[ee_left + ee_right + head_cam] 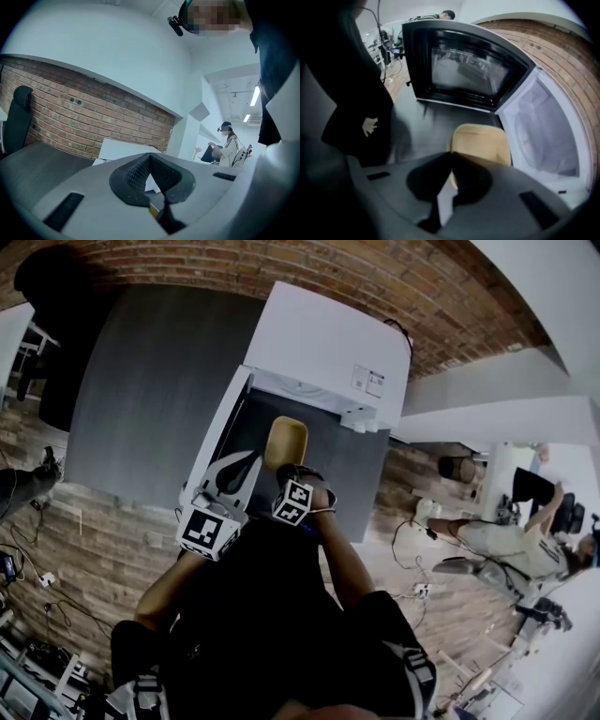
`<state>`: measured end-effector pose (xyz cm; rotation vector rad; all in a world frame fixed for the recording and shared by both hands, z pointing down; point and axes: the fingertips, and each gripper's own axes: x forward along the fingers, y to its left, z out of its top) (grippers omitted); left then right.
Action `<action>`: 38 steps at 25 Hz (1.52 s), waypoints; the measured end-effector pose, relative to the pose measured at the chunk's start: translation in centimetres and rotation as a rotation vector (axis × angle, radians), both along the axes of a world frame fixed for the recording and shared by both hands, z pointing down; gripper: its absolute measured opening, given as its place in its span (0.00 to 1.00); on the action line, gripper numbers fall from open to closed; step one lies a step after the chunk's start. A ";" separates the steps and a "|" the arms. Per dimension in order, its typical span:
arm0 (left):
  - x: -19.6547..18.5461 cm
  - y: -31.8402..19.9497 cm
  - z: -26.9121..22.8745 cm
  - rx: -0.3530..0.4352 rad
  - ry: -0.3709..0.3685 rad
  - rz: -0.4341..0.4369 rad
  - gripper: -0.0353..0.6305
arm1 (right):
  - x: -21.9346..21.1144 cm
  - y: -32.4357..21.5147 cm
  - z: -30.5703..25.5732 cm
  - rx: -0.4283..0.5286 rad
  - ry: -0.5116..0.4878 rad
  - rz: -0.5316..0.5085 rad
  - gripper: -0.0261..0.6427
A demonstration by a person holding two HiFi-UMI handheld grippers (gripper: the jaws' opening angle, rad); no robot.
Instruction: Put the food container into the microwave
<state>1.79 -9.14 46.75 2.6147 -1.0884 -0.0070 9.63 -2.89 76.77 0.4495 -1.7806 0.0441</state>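
1. Pointing toward 12 o'clock in the head view, the container [286, 439] has its long axis running 6 to 12, its far end toward the microwave [323, 343].
2. It sits just in front of the microwave's open mouth, over the dark bench [141, 390]. Whether it rests on the bench cannot be told.
3. Only its tan top shows, so its contents cannot be seen.
4. The right tool [451, 154] is closed on the container's near edge, at its 6 o'clock end.
5. The left tool [150, 155] has its tips together with nothing between them. In the head view it is just beside the right tool, at its 9 o'clock.
6. The door [464, 70] stands swung wide. In the right gripper view it is at 12 o'clock from the container.
7. The pale cavity [543, 131] lies at 3 o'clock in that view, lit and white inside.
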 end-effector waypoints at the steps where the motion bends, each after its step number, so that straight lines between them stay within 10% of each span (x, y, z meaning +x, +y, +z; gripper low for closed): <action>1: 0.0 0.0 0.0 -0.003 0.000 0.001 0.11 | 0.0 -0.1 -0.4 0.006 -0.004 0.000 0.09; 38: 0.2 -1.6 0.6 -0.019 -0.047 -0.074 0.11 | 4.8 -18.0 -3.1 0.371 0.109 0.003 0.09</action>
